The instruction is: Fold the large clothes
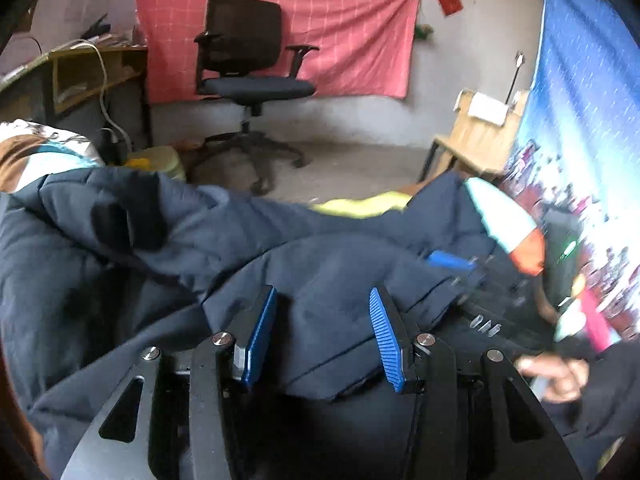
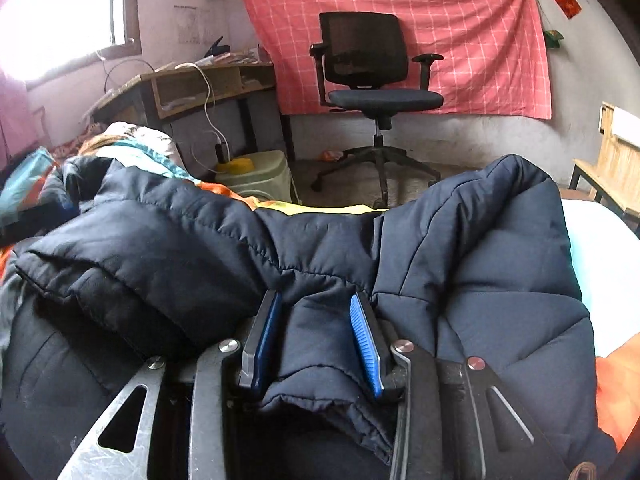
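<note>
A large dark navy puffer jacket lies bunched on a bed with a colourful cover; it fills the lower half of the right wrist view too. My left gripper has its blue pads spread with a fold of the jacket lying between them, pads apart from the cloth on the left side. My right gripper has a thick quilted fold of the jacket pressed between its blue pads. The other gripper and a hand show at the right of the left wrist view, blurred.
A black office chair stands on the floor beyond the bed before a red checked cloth. A desk with cables is at the left, a yellow-green container below it. A wooden bench is at the right.
</note>
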`<action>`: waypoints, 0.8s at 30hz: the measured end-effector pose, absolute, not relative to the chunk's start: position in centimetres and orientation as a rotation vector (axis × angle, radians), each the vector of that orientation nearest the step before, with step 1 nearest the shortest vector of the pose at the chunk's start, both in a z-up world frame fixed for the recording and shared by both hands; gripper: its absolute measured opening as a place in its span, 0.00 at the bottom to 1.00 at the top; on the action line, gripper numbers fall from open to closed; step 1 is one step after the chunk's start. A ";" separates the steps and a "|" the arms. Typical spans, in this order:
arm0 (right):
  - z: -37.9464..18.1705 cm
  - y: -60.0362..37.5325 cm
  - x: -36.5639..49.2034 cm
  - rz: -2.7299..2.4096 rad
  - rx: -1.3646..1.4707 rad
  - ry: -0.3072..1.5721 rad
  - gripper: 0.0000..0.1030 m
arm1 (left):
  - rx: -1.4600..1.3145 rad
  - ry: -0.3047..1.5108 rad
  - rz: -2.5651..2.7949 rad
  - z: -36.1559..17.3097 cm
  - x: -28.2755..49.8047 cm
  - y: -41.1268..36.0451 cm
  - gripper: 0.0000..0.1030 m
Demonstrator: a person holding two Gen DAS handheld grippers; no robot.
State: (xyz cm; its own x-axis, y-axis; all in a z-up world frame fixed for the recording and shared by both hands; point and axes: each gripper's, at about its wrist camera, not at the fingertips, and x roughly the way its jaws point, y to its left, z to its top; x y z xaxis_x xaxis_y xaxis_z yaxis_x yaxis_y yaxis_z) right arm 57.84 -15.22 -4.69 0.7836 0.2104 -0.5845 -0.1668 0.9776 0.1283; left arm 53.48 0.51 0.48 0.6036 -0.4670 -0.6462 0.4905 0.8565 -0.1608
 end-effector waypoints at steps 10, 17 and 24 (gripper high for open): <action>-4.6 -16.2 58.3 0.236 0.109 0.654 0.33 | 0.154 0.742 -0.381 -3.0 52.2 -1.0 0.44; -1.9 -17.9 56.4 0.196 0.130 0.681 0.77 | 0.053 0.700 -0.315 -0.1 49.0 0.4 0.43; 0.5 -21.0 52.3 0.198 0.179 0.669 0.77 | -0.109 0.656 -0.282 2.9 45.3 1.7 0.67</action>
State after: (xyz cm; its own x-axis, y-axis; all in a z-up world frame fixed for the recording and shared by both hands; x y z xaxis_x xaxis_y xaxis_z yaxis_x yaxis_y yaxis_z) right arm 52.35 -20.99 0.54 0.7672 0.2383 -0.5955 -0.1240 0.9660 0.2269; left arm 45.28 1.69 2.95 0.7562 -0.2926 -0.5853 0.2243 0.9562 -0.1882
